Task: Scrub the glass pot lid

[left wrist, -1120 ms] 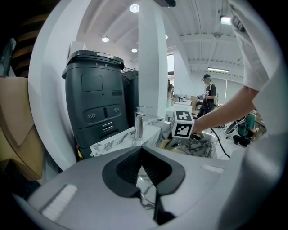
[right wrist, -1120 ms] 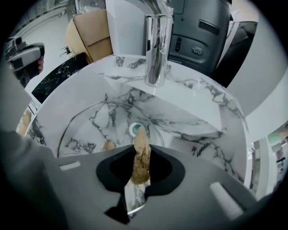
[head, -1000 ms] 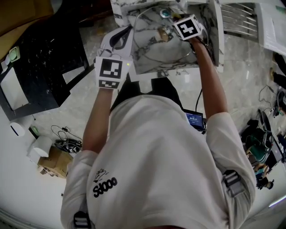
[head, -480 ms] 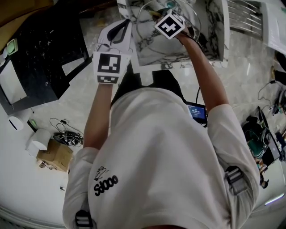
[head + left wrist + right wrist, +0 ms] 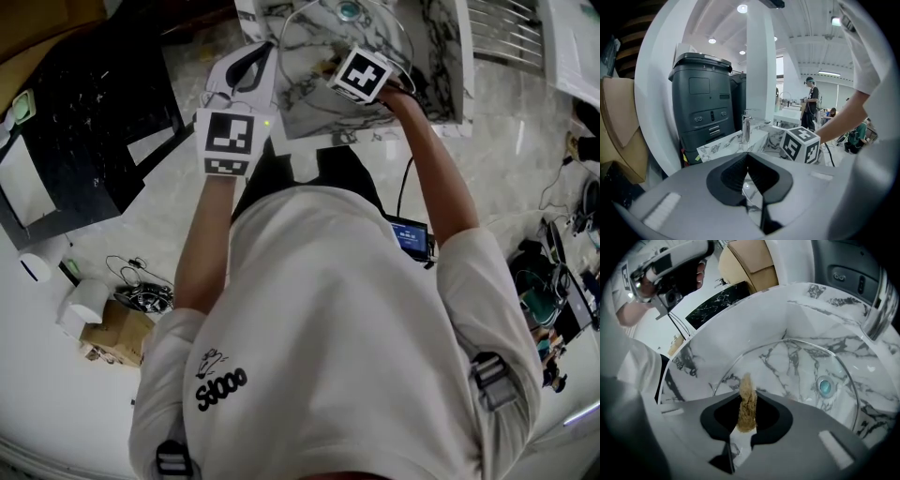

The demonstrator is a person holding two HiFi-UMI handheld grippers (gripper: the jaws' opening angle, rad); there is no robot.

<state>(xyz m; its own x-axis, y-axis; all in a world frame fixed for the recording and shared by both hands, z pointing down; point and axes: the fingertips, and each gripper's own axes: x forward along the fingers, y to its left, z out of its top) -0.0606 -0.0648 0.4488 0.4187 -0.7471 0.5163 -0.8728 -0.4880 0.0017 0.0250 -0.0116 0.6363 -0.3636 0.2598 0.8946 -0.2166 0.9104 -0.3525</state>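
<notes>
Grey-veined white marble sink (image 5: 740, 329) cradles the round, clear glass pot lid (image 5: 787, 366). Over the lid, the right gripper (image 5: 746, 392) has its jaws clamped on a tan, fibrous scrubber (image 5: 748, 411), visible only in its own view. Beside the sink, the left gripper (image 5: 747, 159) has its jaws together, empty.

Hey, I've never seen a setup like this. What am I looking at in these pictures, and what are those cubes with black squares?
There is no robot here. A person holds a two-jaw hand tool in each hand, and each marker cube is part of its tool. One picture comes from a camera on the person's head, looking down. The other two come from cameras riding on the tools. A glass pot lid lies in a marble sink. The right gripper pinches a brownish scrub pad, pointed at the lid. The left gripper, by the sink's left edge, has its jaws together with nothing visible between them.
</notes>
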